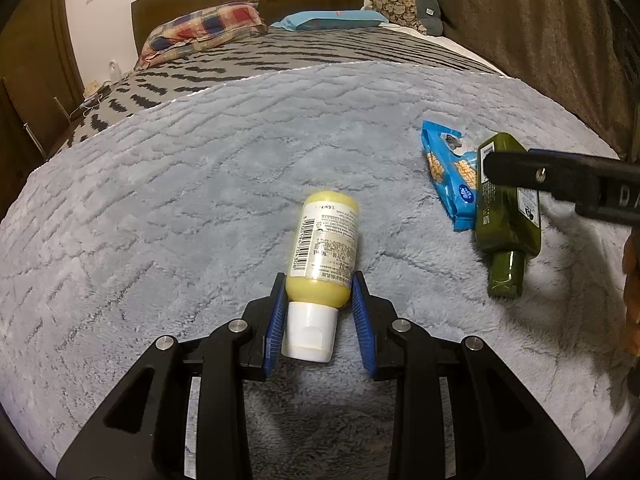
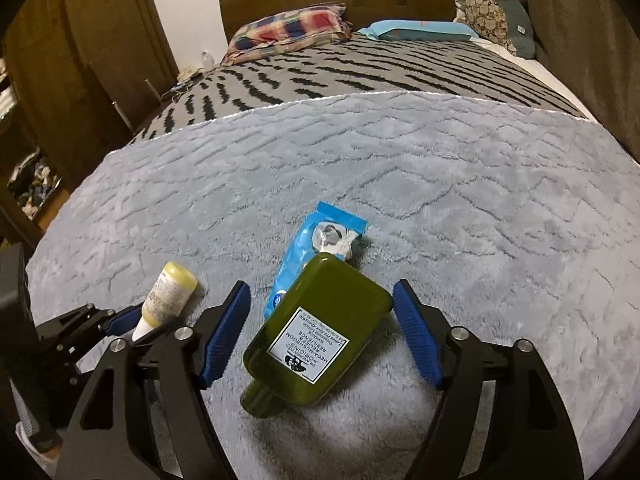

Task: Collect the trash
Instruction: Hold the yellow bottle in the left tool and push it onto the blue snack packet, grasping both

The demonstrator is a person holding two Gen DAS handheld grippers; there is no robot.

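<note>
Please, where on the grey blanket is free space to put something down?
Bare blanket lies left of the yellow bottle and beyond it, toward the striped cover. Crowded: right side, where green bottle overlaps blue wrapper.

Blue wrapper [image 2: 316, 258] partly hidden under the green bottle [image 2: 320, 332] — near end out of sight. Small print on the yellow bottle [image 1: 326, 242] too tiny to read. Right gripper [image 1: 560, 184] cut off by the picture's edge, tips hard to make out against the green bottle. Left gripper [image 2: 120, 322] half hidden behind a black finger — grip not clear there. Stuff by the bedside too small to tell.
</note>
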